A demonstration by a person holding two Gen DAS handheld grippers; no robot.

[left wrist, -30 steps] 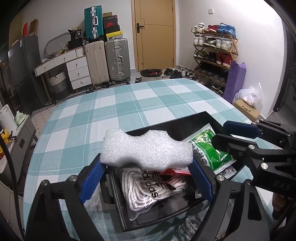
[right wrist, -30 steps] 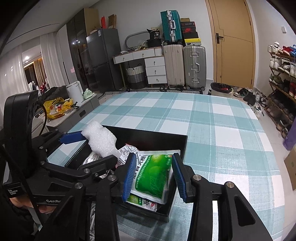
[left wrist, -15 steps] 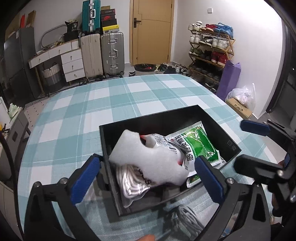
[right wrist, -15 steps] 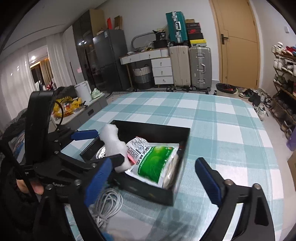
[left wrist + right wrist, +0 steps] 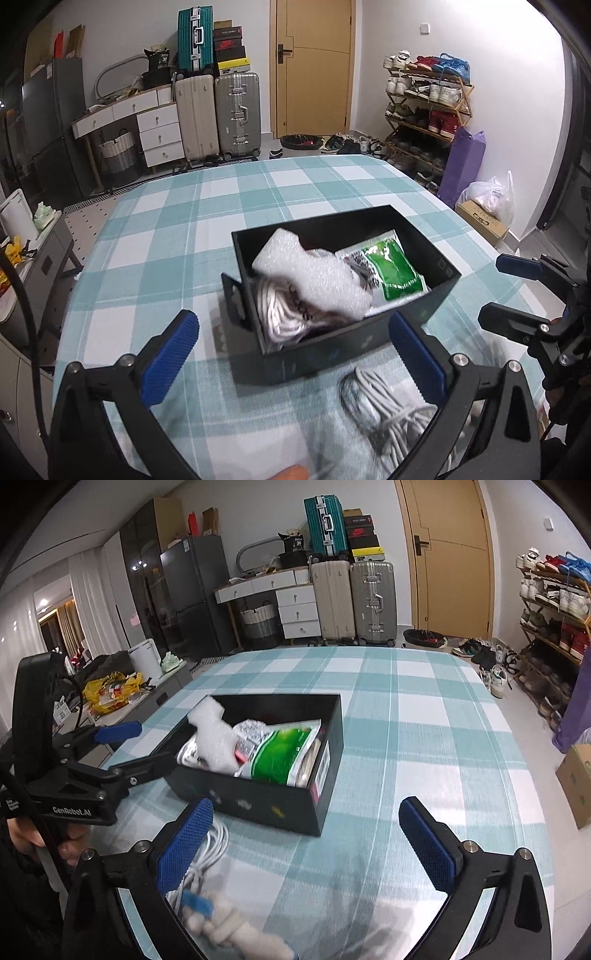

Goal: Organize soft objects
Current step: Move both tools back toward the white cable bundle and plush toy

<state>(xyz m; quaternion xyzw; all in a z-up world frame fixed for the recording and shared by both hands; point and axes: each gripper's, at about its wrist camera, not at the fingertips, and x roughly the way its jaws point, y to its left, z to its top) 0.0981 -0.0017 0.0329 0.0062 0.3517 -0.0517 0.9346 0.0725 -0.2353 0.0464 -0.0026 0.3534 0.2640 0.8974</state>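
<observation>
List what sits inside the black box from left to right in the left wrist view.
Coiled white cord in a clear bag → white foam piece → green snack packet, all inside the black box.

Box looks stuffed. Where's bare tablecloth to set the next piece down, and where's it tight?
Free: the checked tablecloth right of the black box, and the stretch beyond it toward the door. Crowded: inside the box, with foam, green packet and bagged cord; also the near edge, where a white cable coil lies.
</observation>
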